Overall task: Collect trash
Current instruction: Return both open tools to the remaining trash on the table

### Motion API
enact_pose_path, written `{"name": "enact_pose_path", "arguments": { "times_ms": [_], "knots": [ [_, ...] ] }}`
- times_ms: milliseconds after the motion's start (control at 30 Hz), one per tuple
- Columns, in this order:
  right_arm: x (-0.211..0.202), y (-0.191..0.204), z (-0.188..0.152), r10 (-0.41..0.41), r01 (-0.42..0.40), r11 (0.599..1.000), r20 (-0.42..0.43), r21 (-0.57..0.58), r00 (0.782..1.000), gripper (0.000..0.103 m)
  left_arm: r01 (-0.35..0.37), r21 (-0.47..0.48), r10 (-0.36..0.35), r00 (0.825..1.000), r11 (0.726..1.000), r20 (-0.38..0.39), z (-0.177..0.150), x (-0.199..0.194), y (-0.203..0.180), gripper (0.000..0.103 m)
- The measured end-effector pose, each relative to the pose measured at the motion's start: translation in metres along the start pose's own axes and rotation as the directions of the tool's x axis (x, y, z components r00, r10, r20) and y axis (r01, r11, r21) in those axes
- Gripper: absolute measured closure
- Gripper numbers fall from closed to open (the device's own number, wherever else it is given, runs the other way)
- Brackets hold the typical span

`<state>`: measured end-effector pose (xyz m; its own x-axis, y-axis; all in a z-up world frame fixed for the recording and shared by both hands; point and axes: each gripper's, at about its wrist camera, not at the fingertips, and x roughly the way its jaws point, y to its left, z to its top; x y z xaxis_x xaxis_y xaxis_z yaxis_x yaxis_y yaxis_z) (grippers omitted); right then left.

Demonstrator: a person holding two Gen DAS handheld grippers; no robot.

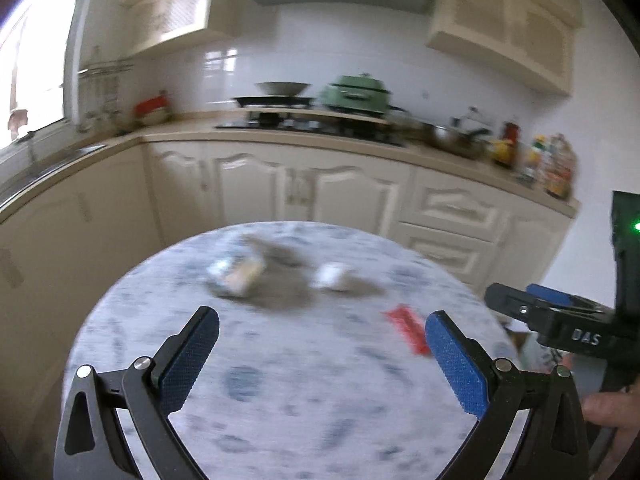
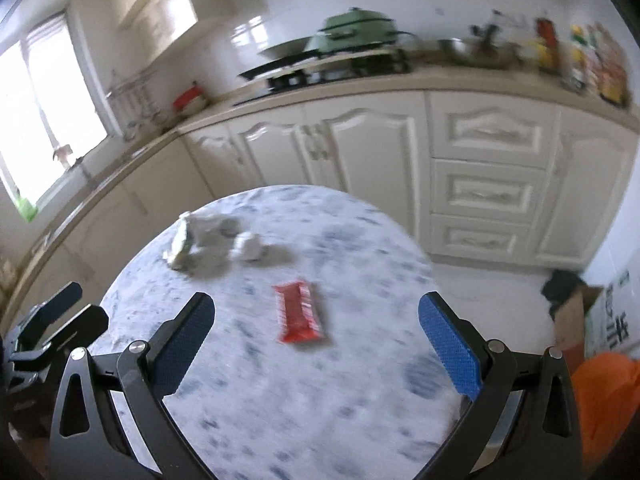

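A flat red wrapper [image 2: 301,312] with white print lies mid-frame on the round marbled bench [image 2: 320,400]; crumpled pale trash [image 2: 192,242] and a white wad [image 2: 249,246] sit upper left of it. Both the left hand-held gripper [image 1: 322,360] and the right hand-held gripper [image 2: 316,354] hover spread wide, holding nothing.

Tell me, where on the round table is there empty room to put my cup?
The near half of the marble table is bare, from the red wrapper back to the open right gripper. The right edge past the wrapper is free too. The far left is crowded: a crumpled wrapper and white paper ball sit close together.
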<state>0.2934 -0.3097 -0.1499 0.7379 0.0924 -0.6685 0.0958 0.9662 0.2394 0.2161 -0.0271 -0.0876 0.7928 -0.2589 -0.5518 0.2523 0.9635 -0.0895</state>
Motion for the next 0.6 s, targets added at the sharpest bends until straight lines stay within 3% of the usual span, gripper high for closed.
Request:
{"name": "enact_pose_path", "arguments": {
  "times_ms": [267, 600],
  "knots": [
    [0.063, 0.057, 0.019, -0.014, 0.006, 0.99, -0.058, -0.139, 0.998, 0.0, -0.093, 0.01, 0.093, 0.995, 0.996, -0.033, 0.005, 0.024, 0.04, 0.001],
    [0.148, 0.059, 0.034, -0.027, 0.002, 0.989, -0.171, -0.148, 0.985, 0.0, -0.109, 0.051, 0.116, 0.976, 0.993, -0.184, 0.062, 0.164, 0.066, 0.001]
  ]
}}
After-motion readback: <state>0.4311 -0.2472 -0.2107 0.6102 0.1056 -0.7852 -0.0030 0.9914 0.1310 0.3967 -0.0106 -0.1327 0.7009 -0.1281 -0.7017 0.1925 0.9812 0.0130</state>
